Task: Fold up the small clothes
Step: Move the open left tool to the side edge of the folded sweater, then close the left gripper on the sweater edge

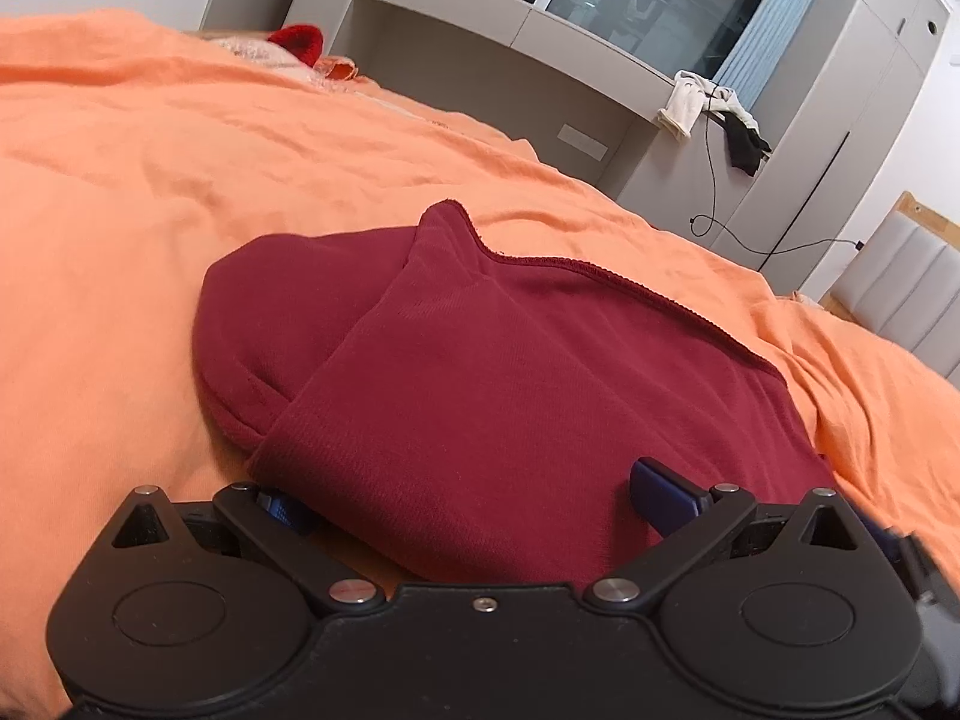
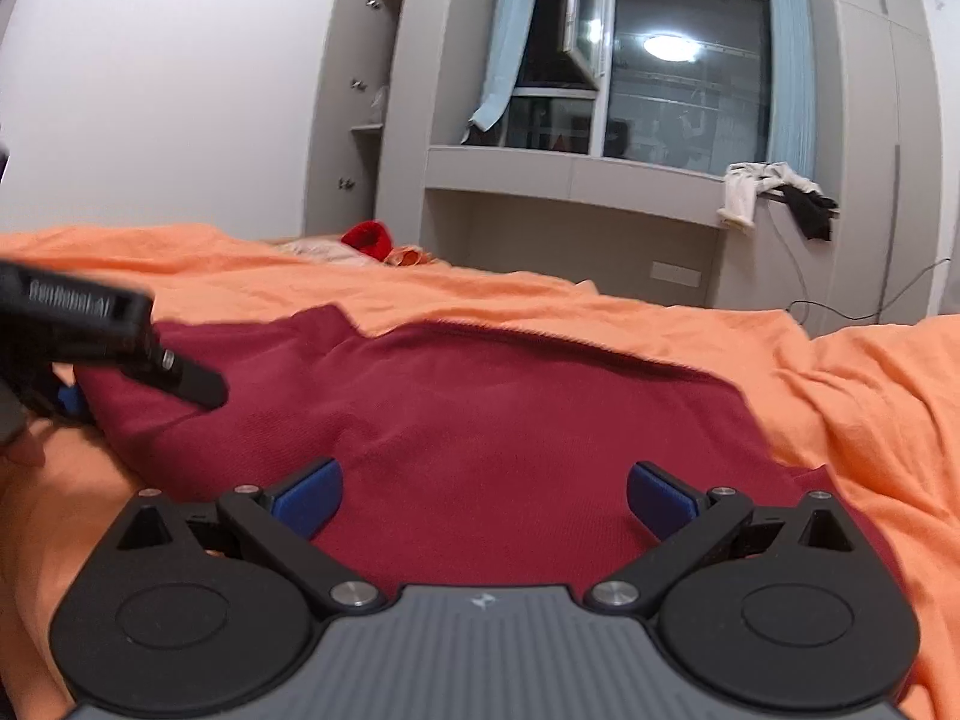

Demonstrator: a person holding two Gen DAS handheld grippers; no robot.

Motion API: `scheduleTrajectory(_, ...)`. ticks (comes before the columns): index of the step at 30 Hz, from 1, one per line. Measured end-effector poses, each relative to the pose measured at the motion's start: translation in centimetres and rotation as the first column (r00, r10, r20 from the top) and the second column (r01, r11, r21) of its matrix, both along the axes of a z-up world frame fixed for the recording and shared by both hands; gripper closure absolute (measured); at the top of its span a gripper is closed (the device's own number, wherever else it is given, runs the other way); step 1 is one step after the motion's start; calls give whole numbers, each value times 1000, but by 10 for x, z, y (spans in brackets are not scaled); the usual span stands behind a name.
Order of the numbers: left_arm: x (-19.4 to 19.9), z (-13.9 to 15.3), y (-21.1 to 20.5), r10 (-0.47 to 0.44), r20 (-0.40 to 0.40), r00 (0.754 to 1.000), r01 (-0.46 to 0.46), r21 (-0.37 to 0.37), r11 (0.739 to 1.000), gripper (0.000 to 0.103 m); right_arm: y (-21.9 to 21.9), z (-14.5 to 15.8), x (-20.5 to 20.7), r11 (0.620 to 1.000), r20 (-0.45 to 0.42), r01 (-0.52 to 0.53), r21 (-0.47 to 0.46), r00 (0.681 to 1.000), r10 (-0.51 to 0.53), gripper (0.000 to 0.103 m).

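Observation:
A dark red garment (image 1: 480, 360) lies partly folded on the orange bedsheet (image 1: 150, 210), one layer turned over another. My left gripper (image 1: 474, 498) is open at its near edge; the cloth lies over the left blue pad and beside the right pad (image 1: 663, 495). In the right wrist view the same garment (image 2: 510, 420) spreads flat. My right gripper (image 2: 483, 495) is open, its blue pads (image 2: 309, 495) wide apart just above the cloth's near edge. The left gripper (image 2: 72, 396) shows there at the garment's left corner.
A red and orange bundle of clothes (image 2: 375, 243) lies at the far side of the bed. Grey cabinets and a window (image 2: 660, 72) stand behind. White and black clothes (image 2: 774, 192) hang on a ledge, with a cable trailing below. The bedsheet bunches into folds on the right (image 2: 870, 390).

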State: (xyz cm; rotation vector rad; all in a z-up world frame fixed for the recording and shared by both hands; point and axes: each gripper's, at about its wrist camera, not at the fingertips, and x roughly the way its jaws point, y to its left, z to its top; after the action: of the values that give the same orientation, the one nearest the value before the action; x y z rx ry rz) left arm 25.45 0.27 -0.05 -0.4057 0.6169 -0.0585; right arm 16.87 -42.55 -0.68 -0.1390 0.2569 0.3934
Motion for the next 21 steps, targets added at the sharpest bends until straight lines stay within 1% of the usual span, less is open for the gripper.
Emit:
scheduleTrajectory(1,1,0,-1,-1,2,1000,1,13,1000,1,-3,1,0,1000,3,16,6,1000,-16,0)
scheduleTrajectory(3,3,0,-3,5,3,1000,-5,23,1000,1,-8,2,5,999,-25,40,11,999,-39,0)
scheduleTrajectory(5,6,1,-2,24,2,1000,-24,18,1000,1,-10,0,11,999,-82,45,25,996,-42,0)
scheduleTrajectory(7,8,3,-2,47,-4,999,-47,12,999,2,-12,-1,10,998,-96,49,35,994,-46,0)
scheduleTrajectory(9,8,6,-3,78,-3,997,-78,22,997,12,-15,1,7,999,-99,45,32,994,-41,0)
scheduleTrajectory(10,8,7,-4,97,0,995,-97,36,995,15,-17,2,6,999,-100,42,34,994,-38,0)
scheduleTrajectory(12,9,10,-4,129,5,992,-129,56,990,34,-24,2,3,998,-104,37,45,994,-32,0)
scheduleTrajectory(13,11,11,-3,150,5,989,-150,63,987,39,-28,2,2,998,-107,36,48,994,-30,0)
scheduleTrajectory(15,14,15,-2,174,4,985,-174,62,983,58,-32,1,-1,998,-108,36,53,994,-30,0)
scheduleTrajectory(16,16,17,-2,182,7,983,-182,60,981,61,-36,1,-3,998,-108,37,55,994,-31,0)
scheduleTrajectory(17,17,19,-3,186,10,983,-186,62,981,68,-38,1,-5,998,-107,36,56,994,-30,0)
scheduleTrajectory(18,19,22,-5,183,16,983,-184,72,980,71,-41,0,-7,998,-106,35,56,994,-29,0)
scheduleTrajectory(20,22,32,-13,160,47,986,-164,110,980,79,-43,1,-10,998,-104,35,54,994,-29,0)
scheduleTrajectory(21,23,39,-18,142,71,987,-151,131,980,81,-45,2,-11,998,-104,35,53,994,-30,0)
